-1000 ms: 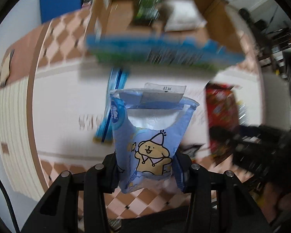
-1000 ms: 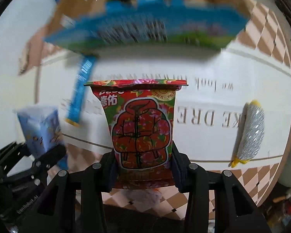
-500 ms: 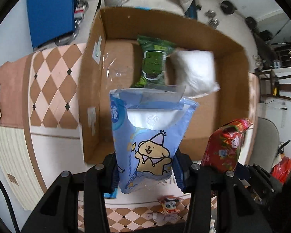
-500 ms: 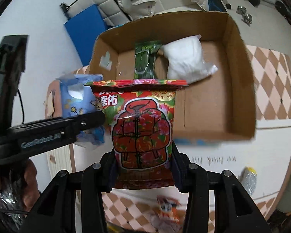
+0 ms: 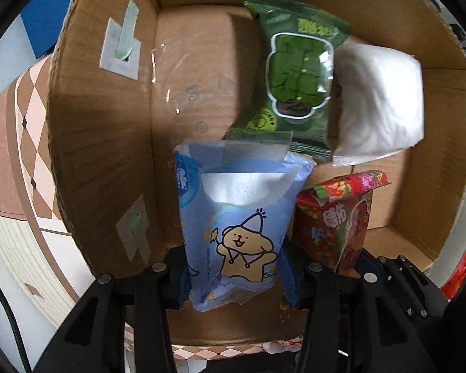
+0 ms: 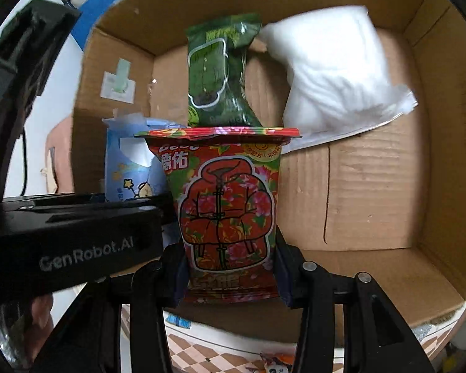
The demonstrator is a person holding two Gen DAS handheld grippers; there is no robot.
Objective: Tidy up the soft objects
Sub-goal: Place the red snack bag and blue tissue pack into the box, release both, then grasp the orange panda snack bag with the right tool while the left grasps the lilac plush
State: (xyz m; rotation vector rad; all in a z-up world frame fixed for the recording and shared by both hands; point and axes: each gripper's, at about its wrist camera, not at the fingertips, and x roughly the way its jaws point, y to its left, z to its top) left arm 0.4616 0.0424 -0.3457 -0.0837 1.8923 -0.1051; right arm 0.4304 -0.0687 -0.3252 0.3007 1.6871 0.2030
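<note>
While the cardboard box (image 5: 102, 143) is filling nearly the whole of both wrist views, its left wall is showing two taped patches, one with a pale green strip, and a checkered floor (image 5: 31, 143) is lying beyond it on the far left. Next to that wall, the left gripper (image 5: 233, 267) is squeezing a blue tissue pack (image 5: 239, 227) between its fingers, the pack standing upright with a cartoon bear in a party hat on the front and white tissue peeking out of the torn top. In the right wrist view the same blue pack (image 6: 130, 168) is poking up behind the black body of the left gripper (image 6: 77, 236), which is crossing the lower left of that view. Just right of it, the right gripper (image 6: 230, 267) is clamping a red floral pack (image 6: 226, 211) printed with a padded jacket; the pack is standing upright, just beside the blue one, and in the left view it (image 5: 335, 223) is sitting at the blue pack's right edge. Both held packs are hanging over the box interior. Farther back, a green wipes pack (image 5: 298, 74) is lying on the box floor, and to its right a white soft bundle (image 5: 379, 102) is resting against it, toward the right wall.
</note>
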